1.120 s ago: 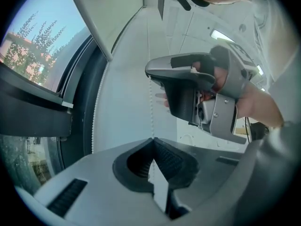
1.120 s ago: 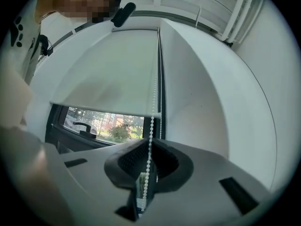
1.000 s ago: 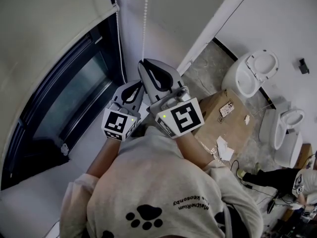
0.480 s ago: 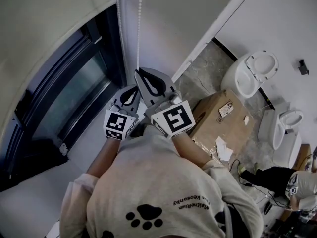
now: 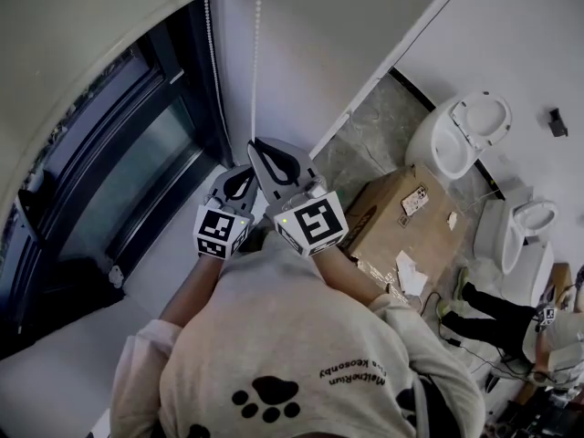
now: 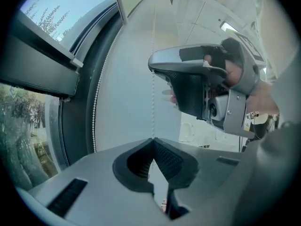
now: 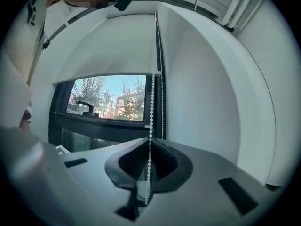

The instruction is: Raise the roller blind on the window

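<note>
I'm working at a window (image 7: 110, 100) with a dark frame, set in a white wall (image 5: 310, 44). Out past the right gripper's (image 7: 150, 141) side, a grey stone floor (image 5: 365, 144) carries a cardboard box (image 5: 401, 231) and two white toilets (image 5: 461, 130).

Both grippers are clenched on one strand of the bead chain (image 7: 152, 102). The right gripper pinches it between its pads, and the left gripper (image 6: 153, 140) bites the same strand just beneath. The second strand hangs free just beside them, toward the window frame.

The roller blind (image 7: 108, 51) sits ahead of and above the right jaw tips, with its bottom bar partway up and glass showing beneath.

The box bears a printed label (image 5: 417, 199), too small to read. The person's sweatshirt (image 5: 283, 327) shows a paw print (image 5: 265, 398) and a line of lettering I can't make out.
</note>
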Motion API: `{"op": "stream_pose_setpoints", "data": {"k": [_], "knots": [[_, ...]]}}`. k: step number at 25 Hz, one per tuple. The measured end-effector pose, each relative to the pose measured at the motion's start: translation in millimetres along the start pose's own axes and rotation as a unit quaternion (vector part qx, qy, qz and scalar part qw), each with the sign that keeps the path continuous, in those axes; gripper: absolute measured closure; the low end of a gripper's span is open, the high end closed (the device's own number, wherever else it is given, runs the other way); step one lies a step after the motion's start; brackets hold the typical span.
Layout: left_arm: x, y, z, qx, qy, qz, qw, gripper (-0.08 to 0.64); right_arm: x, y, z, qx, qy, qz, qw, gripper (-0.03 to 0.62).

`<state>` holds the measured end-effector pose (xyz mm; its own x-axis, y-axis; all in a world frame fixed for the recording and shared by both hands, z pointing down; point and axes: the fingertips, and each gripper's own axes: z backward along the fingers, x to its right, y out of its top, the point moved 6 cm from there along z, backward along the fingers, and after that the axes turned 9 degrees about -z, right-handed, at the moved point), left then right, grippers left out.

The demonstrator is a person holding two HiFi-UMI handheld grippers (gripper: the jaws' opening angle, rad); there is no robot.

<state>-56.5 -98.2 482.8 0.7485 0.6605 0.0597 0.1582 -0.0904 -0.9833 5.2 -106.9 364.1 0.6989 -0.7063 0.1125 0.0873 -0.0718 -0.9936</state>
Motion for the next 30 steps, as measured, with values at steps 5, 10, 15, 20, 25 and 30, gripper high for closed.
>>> {"op": "stream_pose_setpoints", "data": {"k": [5, 10, 15, 20, 25, 30], "knots": [[0, -8, -1, -0.01, 0.002, -0.011, 0.9999, 0.552, 1, -7, -1, -0.006, 0.0, -0.003, 1.0, 0.572], [3, -28, 1, -0.039, 0.0, -0.007, 0.9992, 0.552, 2, -29, -2, -0.029, 0.0, -0.005, 1.0, 0.572], [4, -37, 3, -0.049, -0.001, -0.01, 0.9987, 0.552, -1, -40, -1, -0.034, 0.002, -0.005, 0.999, 0.574], [10, -43, 5, -0.061, -0.018, -0.03, 0.9975, 0.551, -1, -40, -2, -0.029, 0.002, -0.007, 1.0, 0.572], [0, -47, 32, -0.062, -0.029, -0.003, 0.9977, 0.546, 3, -39, 0, -0.03, -0.005, -0.008, 0.999, 0.574], [-23, 6, 62, 0.014, -0.016, 0.038, 0.999, 0.38, 5, -41, 1, -0.032, -0.006, -0.006, 0.999, 0.574]]}}
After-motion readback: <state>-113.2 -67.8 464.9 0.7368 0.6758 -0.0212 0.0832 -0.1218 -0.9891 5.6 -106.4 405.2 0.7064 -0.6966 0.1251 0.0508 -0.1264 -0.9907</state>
